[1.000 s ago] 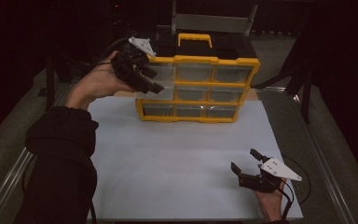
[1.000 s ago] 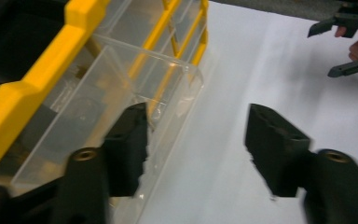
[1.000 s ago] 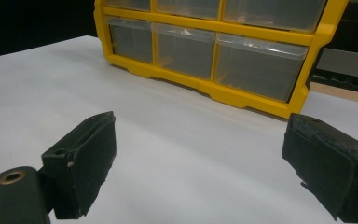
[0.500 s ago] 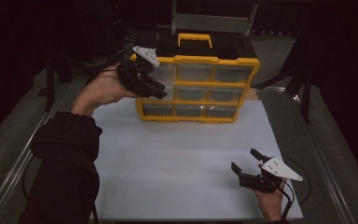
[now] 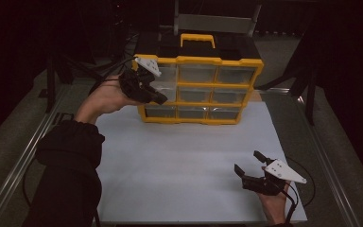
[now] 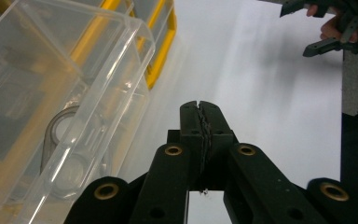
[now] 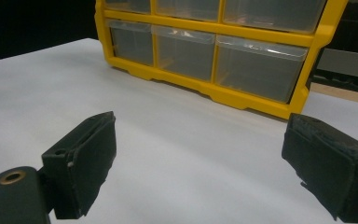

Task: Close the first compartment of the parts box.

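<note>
Our left gripper [image 5: 159, 98] has just been closing, pads now together on nothing, beside the yellow drawer cabinet [image 5: 198, 87]; our right gripper [image 5: 251, 163] rests wide open on the table [image 5: 184, 161].

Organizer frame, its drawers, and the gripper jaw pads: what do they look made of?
Yellow organizer cabinet frame: looks like moulded opaque plastic, semi-gloss, with rounded edges. Clear drawers: transparent glossy plastic; you see through the walls and the edges catch highlights. Black pads on the right gripper: matte, slightly rough and chipped at the edges, probably rubber or foam, though the look leaves that open.
</note>
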Demonstrator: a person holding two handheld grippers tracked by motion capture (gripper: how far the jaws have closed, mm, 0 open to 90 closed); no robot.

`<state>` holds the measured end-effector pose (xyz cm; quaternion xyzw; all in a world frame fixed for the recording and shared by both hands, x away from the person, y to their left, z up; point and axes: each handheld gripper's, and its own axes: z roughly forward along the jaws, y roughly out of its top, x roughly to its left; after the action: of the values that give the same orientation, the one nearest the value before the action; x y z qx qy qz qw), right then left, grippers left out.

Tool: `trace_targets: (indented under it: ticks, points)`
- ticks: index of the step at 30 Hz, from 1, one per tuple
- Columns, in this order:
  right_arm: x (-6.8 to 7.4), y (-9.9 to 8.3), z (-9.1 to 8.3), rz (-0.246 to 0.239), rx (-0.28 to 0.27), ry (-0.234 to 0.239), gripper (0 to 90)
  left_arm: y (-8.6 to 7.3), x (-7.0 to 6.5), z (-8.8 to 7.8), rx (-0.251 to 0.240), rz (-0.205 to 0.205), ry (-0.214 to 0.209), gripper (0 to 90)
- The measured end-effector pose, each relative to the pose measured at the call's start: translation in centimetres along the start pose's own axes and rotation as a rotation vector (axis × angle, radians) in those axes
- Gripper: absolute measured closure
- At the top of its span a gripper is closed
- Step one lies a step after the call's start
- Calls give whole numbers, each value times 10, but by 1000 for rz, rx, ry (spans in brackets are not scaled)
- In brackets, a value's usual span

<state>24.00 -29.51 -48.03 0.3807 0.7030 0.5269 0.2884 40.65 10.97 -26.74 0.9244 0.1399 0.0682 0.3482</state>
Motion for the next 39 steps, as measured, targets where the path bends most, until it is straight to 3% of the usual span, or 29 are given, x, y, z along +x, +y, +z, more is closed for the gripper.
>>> trace_targets:
  ticks: [26, 30, 39]
  points:
    - [1, 0, 0, -18, 4, 9, 100, -19, 0, 14, 16, -13, 47, 900]
    - [0, 0, 0, -17, 4, 8, 100, -22, 0, 18, 9, -16, 91, 900]
    - [1, -1, 1, -12, 2, 2, 100, -26, 2, 24, -12, -39, 130, 900]
